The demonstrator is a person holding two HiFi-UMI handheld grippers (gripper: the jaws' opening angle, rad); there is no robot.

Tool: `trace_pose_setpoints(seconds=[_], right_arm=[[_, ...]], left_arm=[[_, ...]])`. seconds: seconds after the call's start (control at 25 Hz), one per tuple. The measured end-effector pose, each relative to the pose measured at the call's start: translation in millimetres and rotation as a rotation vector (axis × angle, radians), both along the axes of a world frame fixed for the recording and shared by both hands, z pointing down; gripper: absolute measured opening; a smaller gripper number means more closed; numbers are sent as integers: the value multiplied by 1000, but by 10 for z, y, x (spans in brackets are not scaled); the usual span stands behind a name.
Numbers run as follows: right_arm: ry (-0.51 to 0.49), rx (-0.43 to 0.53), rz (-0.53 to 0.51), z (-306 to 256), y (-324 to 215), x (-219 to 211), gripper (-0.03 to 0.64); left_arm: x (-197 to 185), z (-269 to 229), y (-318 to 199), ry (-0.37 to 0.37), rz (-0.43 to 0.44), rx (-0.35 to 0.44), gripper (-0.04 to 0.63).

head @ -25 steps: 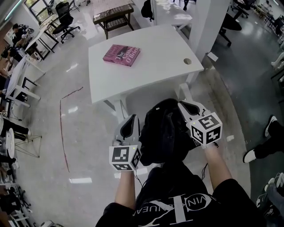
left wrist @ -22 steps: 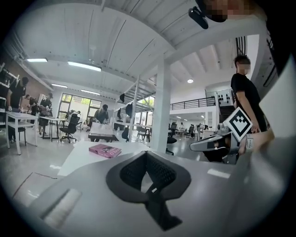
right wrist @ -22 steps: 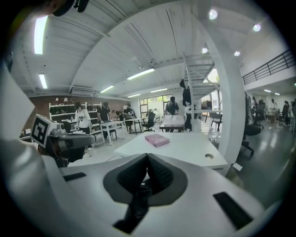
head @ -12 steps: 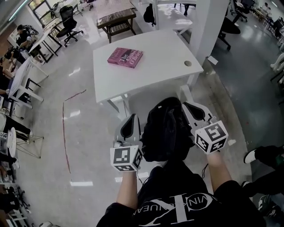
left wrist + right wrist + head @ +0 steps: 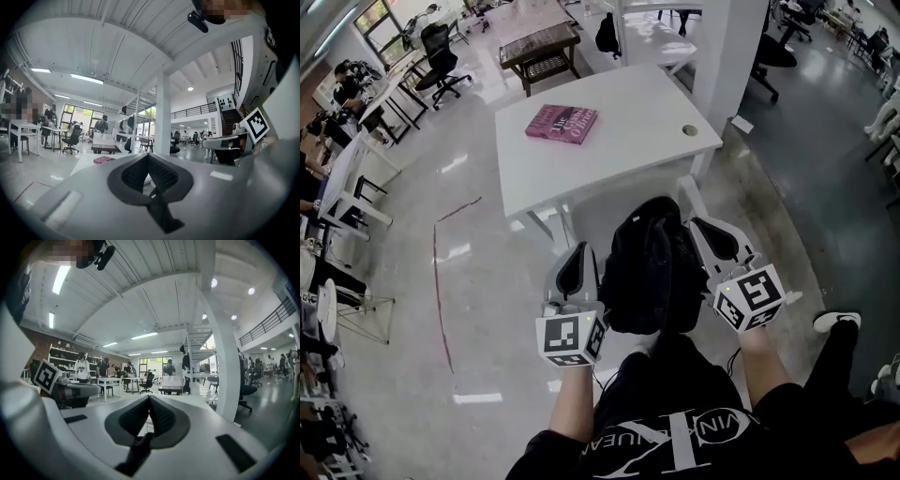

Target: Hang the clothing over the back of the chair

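1. Left gripper [image 5: 577, 255], lower left of centre in the head view. Its jaws are pressed together, and in the left gripper view a dark strip of fabric trails out from between them. I judge that it pinches one edge of the clothing.
2. Right gripper [image 5: 701, 228], lower right of centre. Its jaws are likewise closed, and a dark fold runs out from them toward the middle. I read this as a pinch on the opposite edge.
3. Clothing [image 5: 649, 267], black and bunched. It hangs between my two grippers at the centre of the frame, just below the near edge of the white table [image 5: 619, 141].
4. Book [image 5: 561, 122], pink, upper centre, lying on the table well apart from the work. It takes no part in the task.
5. Step in hand, as judged: I hold the garment up at two points, and it is not yet draped. I cannot pick out the chair back in any view.
6. Next move, as judged: find the chair back and draw my grippers apart to spread the cloth. Carry it above the top edge and lower it so fabric falls on both sides. Only then open the jaws.
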State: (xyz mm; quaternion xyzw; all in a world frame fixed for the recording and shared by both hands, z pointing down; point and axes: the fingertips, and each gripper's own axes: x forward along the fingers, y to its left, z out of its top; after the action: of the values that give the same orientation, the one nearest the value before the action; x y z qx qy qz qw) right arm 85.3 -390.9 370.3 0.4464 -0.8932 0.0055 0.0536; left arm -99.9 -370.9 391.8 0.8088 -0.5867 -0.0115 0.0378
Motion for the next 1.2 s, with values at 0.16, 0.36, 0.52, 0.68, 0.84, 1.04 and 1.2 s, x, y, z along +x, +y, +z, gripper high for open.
trace_pose_setpoints(seconds=[0.16,0.36,0.52,0.68,0.84,1.04,1.2], right_arm=[[-10,20,4,3,111,9,12],[-24,33,-3,-36,193,18,12],[-31,39,-8,-41,216,37,12],[-37,43,-22,-55,239,77,12],[-35,46,-43,-87,329,123,12],[-53,48,-55,-86,469,210,12],[-60,48,-76,-100,623,262,12]], left_arm=[[-24,-30,76,-6,-16,21,11],[-51,-113,140,-10,-29,39,11],[-63,-155,201,-16,-43,55,11],[-49,-162,269,-17,-69,56,11],[-22,-199,393,-16,-95,59,11],[6,-196,584,-19,-130,57,11],[77,-228,764,-29,-149,61,11]])
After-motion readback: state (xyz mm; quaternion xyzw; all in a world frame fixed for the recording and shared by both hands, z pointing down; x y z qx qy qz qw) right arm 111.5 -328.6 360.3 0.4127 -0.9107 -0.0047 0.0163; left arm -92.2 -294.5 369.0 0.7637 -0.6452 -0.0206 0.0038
